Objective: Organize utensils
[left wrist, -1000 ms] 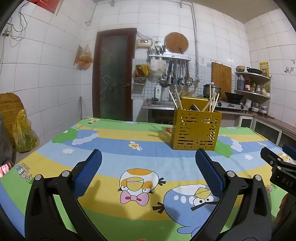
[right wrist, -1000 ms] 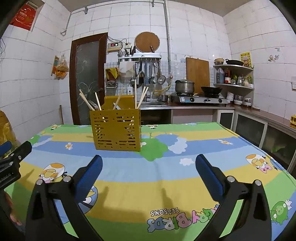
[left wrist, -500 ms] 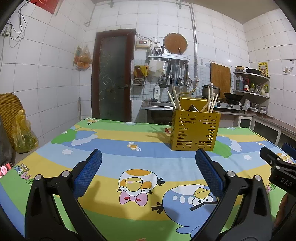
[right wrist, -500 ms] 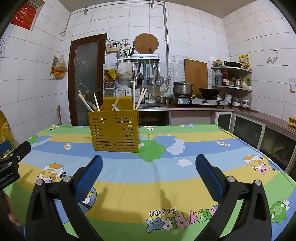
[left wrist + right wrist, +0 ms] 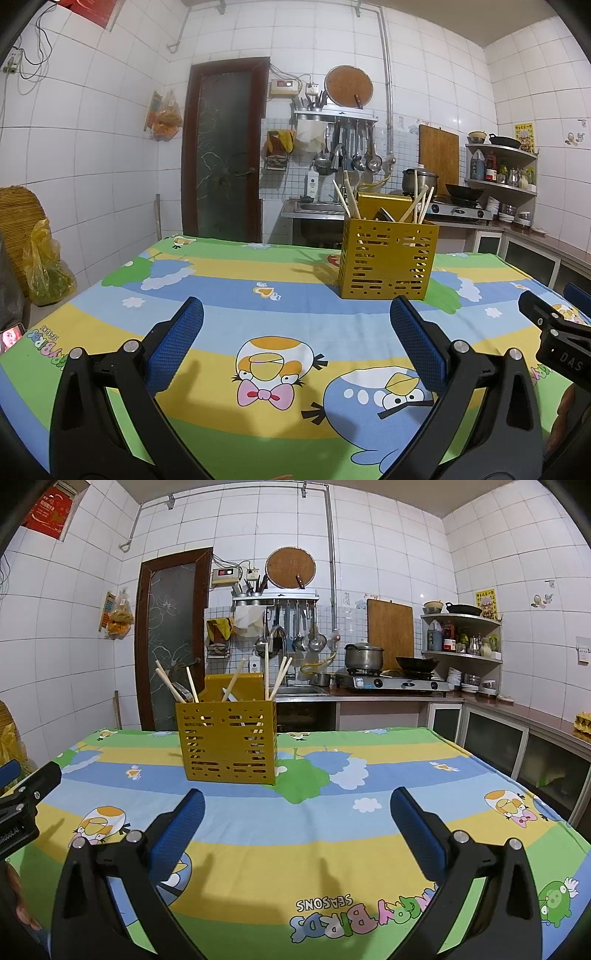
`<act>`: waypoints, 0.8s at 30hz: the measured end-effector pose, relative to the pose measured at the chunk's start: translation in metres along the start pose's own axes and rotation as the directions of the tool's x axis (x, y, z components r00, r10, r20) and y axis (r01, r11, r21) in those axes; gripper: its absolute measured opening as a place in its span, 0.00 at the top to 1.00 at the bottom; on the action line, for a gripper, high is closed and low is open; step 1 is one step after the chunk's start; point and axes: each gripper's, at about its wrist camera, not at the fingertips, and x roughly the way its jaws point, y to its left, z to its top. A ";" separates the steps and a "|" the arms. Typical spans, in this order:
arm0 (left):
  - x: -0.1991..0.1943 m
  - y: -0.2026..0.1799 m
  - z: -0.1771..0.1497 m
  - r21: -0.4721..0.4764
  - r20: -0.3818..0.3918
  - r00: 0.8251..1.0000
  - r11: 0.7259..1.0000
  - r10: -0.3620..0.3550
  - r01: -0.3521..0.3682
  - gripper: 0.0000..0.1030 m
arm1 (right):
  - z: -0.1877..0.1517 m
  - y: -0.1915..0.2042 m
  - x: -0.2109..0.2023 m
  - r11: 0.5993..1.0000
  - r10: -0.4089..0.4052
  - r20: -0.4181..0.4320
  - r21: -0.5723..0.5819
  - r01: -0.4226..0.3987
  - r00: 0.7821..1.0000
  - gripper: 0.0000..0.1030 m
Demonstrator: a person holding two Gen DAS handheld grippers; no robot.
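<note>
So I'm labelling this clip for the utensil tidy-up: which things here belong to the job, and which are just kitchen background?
Job:
yellow utensil holder
chopsticks standing in it
left gripper, jaws open, empty
right gripper, jaws open, empty

Background:
cartoon tablecloth
hanging ladles
steel pot
wok
cutting board
door

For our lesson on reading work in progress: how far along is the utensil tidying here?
Done, it seems: the chopsticks stand in the yellow holder on the tablecloth, and no loose utensils show on it. In hand: nothing; the left hand-held gripper and right hand-held gripper are both open and empty, short of the holder. Left: nothing visible, so it looks finished or not begun.
</note>
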 end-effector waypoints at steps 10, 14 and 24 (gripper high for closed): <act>0.000 0.001 0.001 0.000 -0.001 1.000 1.000 -0.005 0.005 0.05 | 0.000 0.000 -0.001 1.000 -0.001 0.001 0.000 0.001 1.000 0.05; 0.001 0.002 0.001 -0.005 -0.008 1.000 1.000 -0.004 0.004 0.05 | 0.000 0.000 -0.001 1.000 -0.001 0.001 0.001 0.001 1.000 0.05; 0.001 0.004 0.001 -0.011 -0.011 1.000 1.000 -0.006 0.006 0.05 | 0.000 0.000 -0.001 1.000 -0.001 0.002 -0.001 0.001 1.000 0.05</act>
